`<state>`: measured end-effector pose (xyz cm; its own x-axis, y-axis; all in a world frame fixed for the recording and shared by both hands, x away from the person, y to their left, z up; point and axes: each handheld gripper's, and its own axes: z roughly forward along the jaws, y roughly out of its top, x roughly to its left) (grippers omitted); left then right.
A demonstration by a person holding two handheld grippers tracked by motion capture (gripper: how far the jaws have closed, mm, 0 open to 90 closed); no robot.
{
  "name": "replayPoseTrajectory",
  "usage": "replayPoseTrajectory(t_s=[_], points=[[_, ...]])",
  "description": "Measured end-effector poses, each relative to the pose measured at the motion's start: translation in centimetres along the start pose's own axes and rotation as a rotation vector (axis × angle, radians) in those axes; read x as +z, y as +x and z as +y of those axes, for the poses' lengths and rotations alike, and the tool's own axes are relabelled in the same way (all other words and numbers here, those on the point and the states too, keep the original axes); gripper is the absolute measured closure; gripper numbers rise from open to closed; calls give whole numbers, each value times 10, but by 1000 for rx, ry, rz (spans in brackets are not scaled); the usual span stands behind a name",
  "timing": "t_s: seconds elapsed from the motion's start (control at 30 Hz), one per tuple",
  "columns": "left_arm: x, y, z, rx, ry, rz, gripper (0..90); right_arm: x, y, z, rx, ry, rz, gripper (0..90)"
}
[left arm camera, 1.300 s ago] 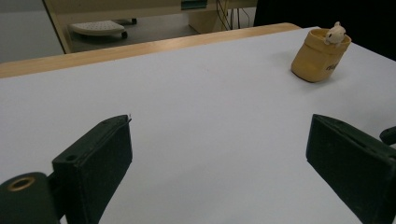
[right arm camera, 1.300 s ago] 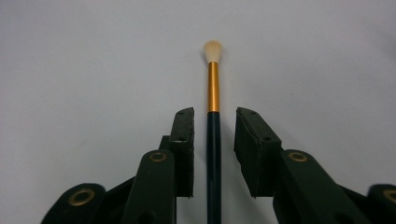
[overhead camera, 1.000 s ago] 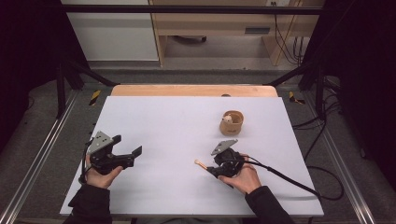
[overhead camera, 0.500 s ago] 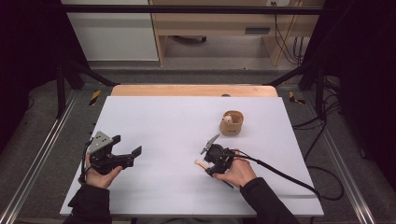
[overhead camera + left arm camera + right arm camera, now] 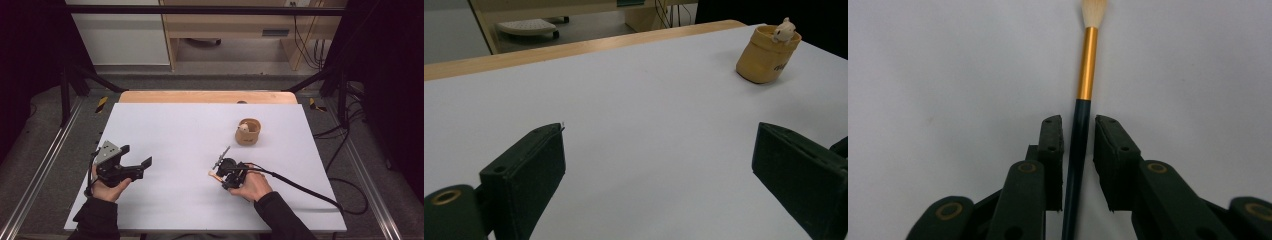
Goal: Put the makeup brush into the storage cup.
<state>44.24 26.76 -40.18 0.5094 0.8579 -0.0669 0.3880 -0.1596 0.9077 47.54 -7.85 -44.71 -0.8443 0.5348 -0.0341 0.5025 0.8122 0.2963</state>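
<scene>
A paintbrush (image 5: 1087, 60) with a dark handle, gold ferrule and pale bristles lies on the white table (image 5: 190, 130). My right gripper (image 5: 1078, 120) has its jaws closed around the handle, the bristles pointing away from it. In the high view this gripper (image 5: 220, 173) sits at the front centre-right, with the pale brush tip (image 5: 212, 174) poking out to its left. My left gripper (image 5: 136, 156) rests at the front left, held in a hand. Its jaws stand wide open with nothing between them, as the left gripper view (image 5: 659, 129) confirms.
A small tan cup (image 5: 248, 132) stands at the back right with a little pale figure (image 5: 785, 30) peeking over its rim. A wooden strip (image 5: 207, 96) runs along the table's far edge. The right gripper's cable (image 5: 300, 187) trails off to the right.
The right gripper has tilted and shifted slightly left over the brush, its grey plate now standing on edge. The left gripper has stayed put.
</scene>
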Motion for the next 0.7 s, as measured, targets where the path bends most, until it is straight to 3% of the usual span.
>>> replayPoseTrajectory(t_s=[0.2,0.53,0.6,0.7], points=[[0,-1,0,2,2,1,64,1,1,0,15,11,12,827],[1,0,0,3,4,2,64,1,0,1,41,21,15,833],[1,0,0,3,4,1,64,-2,0,0,74,25,2,833],[0,0,0,2,2,2,64,-7,-1,0,75,1,8,833]])
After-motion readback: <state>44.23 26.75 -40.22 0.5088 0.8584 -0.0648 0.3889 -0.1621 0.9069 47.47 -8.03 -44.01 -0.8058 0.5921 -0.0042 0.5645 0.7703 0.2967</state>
